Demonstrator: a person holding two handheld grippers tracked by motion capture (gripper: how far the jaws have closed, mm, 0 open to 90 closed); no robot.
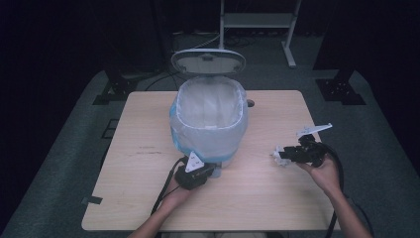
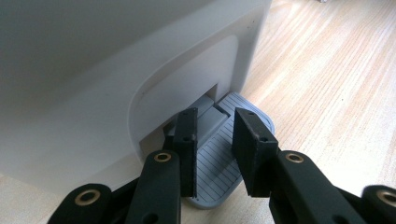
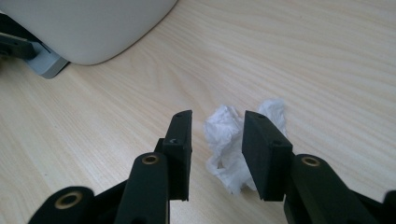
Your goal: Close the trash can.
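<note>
Crumpled tissue (image 3: 231, 149) on table between spread jaws of right hand-held gripper (image 3: 217, 140), unclamped.

We take this for a lab or test room set up for recording, not a home. A single pale wooden worktop (image 1: 277, 208) stands alone on grey carpet (image 1: 386, 144), with darkness all around it like black curtains or unlit walls. Black stand feet (image 1: 341, 90) rest on the carpet at either side, and cables (image 1: 161, 79) trail across the floor behind. Farther back we see the lower frame of a white metal stand (image 1: 257, 22). The one household thing, a lined white pedal bin (image 1: 209, 124), sits on the worktop instead of the floor.
</note>
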